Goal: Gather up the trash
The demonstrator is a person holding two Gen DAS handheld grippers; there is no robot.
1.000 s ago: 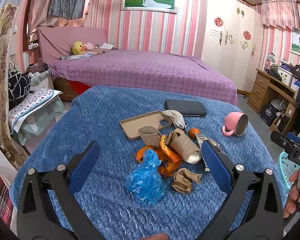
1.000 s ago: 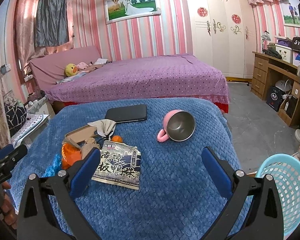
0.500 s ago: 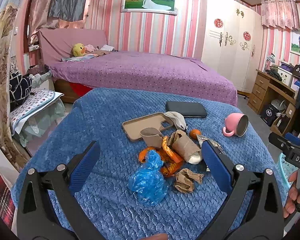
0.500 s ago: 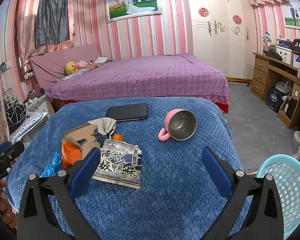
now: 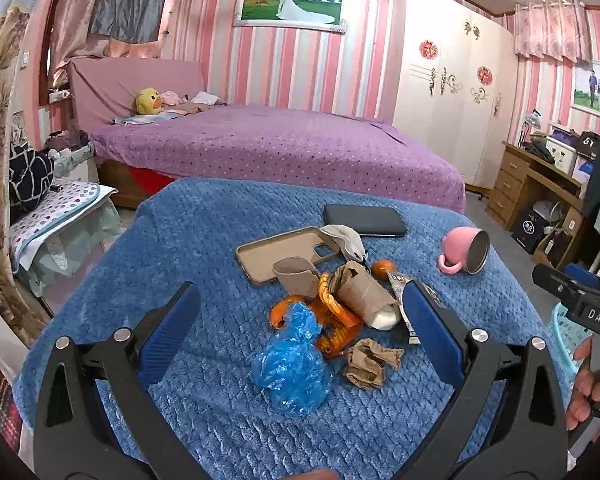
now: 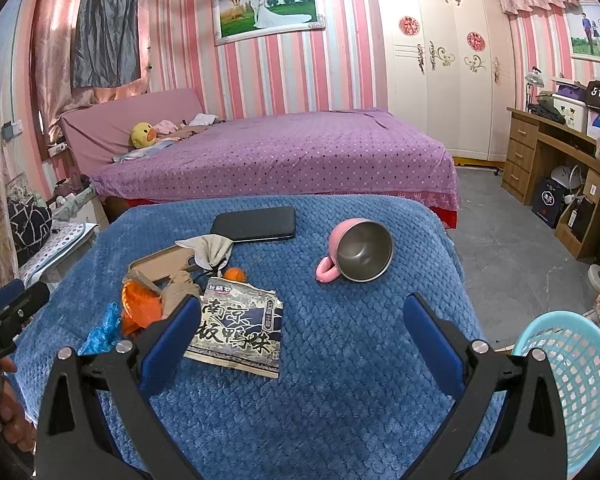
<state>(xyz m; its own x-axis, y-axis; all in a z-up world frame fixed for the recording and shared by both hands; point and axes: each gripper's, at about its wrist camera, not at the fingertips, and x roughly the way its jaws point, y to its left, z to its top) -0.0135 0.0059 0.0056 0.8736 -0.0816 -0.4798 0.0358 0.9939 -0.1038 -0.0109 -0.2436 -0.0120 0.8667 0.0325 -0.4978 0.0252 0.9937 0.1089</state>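
While both grippers, left (image 5: 300,320) and right (image 6: 300,328), hang spread and empty, a blue bag (image 5: 290,366), seemingly plastic, lies among trash on the table (image 5: 204,240).

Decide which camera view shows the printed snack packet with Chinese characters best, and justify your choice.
The right wrist view: the flat printed snack packet lies face-up there, its characters legible, only its left edge hidden behind a blue jaw pad. In the left wrist view the same packet shows only as a sliver behind the cardboard tube.
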